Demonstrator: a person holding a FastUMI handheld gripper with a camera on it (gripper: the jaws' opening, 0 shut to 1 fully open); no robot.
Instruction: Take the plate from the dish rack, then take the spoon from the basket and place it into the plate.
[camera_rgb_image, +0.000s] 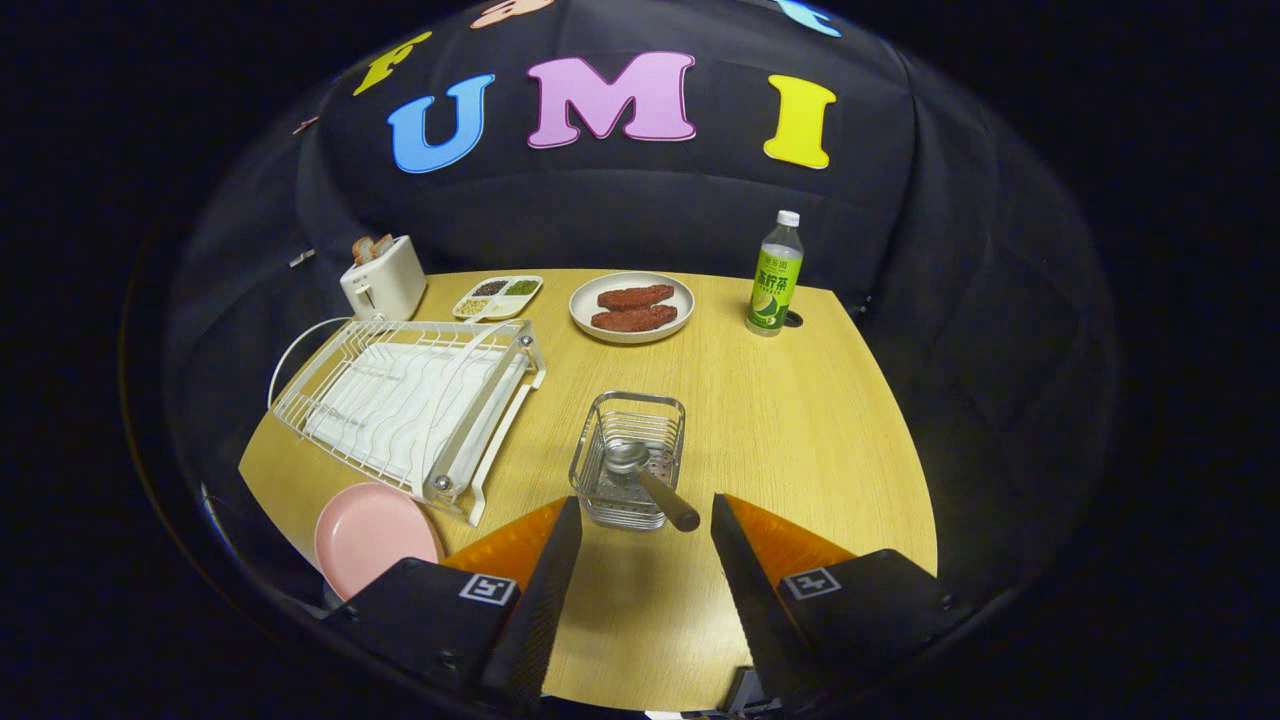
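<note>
A pink plate (368, 532) lies flat on the wooden table, beside the near corner of the white dish rack (410, 400) and just left of my left finger. A metal wire basket (628, 457) stands just ahead of my fingers. A spoon (648, 480) leans in it, bowl down inside, its handle sticking out over the near rim toward me. My gripper (645, 510) is open, fingers wide apart, with the spoon's handle end between the fingertips and touching neither.
Beyond the rack stand a white toaster (385, 278) with bread and a divided tray (498, 297) of seeds. A white plate (632, 306) with two red-brown pieces and a green bottle (775, 277) sit at the table's far side.
</note>
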